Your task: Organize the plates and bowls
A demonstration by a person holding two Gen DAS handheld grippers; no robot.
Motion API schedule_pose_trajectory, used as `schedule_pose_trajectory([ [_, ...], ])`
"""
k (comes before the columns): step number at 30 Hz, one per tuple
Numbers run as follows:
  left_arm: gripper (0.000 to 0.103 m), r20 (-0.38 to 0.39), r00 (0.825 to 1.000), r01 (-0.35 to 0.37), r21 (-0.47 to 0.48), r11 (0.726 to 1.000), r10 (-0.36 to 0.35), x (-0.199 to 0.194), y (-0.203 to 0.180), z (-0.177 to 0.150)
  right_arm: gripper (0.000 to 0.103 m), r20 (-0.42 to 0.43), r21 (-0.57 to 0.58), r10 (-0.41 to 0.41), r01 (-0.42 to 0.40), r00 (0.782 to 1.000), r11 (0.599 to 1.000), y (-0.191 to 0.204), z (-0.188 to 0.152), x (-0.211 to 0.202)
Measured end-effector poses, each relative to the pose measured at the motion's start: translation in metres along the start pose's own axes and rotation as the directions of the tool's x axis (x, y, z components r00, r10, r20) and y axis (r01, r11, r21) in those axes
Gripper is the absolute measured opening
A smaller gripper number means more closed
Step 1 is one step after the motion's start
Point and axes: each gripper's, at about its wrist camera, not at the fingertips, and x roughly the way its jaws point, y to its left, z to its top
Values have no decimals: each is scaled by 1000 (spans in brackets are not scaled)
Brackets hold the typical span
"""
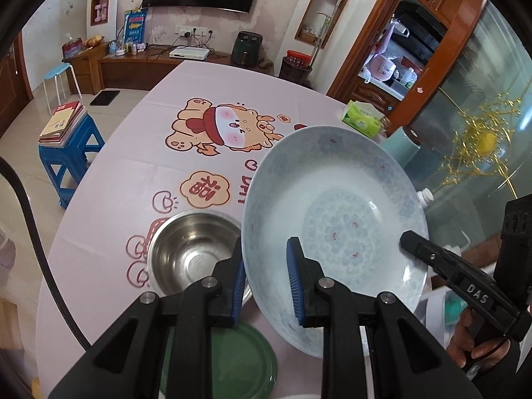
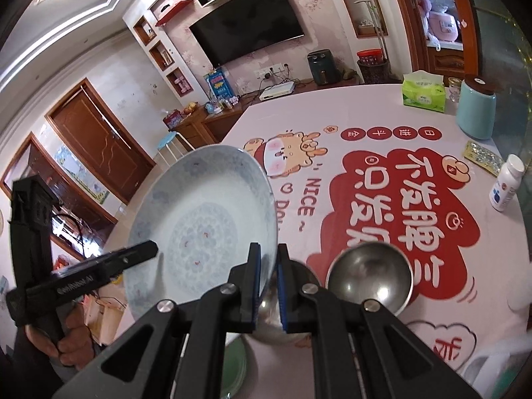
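Note:
A large pale blue patterned plate (image 1: 332, 199) (image 2: 199, 206) hangs tilted above the pink printed tablecloth (image 1: 159, 179). My left gripper (image 1: 267, 286) is shut on its near rim, with blue pads on either side. My right gripper (image 2: 268, 287) is shut on the opposite rim, and its black finger (image 1: 412, 244) shows at the plate's right edge in the left wrist view. Below the plate sit a steel bowl (image 1: 196, 252), a green plate (image 1: 239, 362) (image 2: 234, 372) and a second steel bowl (image 2: 372, 276).
A green tissue box (image 2: 424, 94), a teal canister (image 2: 475, 113), a foil blister pack (image 2: 483, 158) and a white pill bottle (image 2: 507, 183) stand along the table's far right. A blue stool with books (image 1: 69, 153) stands on the floor beside the table.

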Motion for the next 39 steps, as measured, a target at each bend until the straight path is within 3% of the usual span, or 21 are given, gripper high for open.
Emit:
schedule_pose_trajectory([
  [8,21,-1,999,36,5,999,-36,-32,9,-31,9,24,31,5,-5,1000,1000,16,-43,-29],
  [28,21,-87,985,163,145,976,-152,-101,22,-129,9,103,102,-55,44,993,994,60,-159,-102],
  [39,21,-177,969,204,183,962,-172,-113,32,-186,9,109,161,-121,103,987,982,82,-227,-127],
])
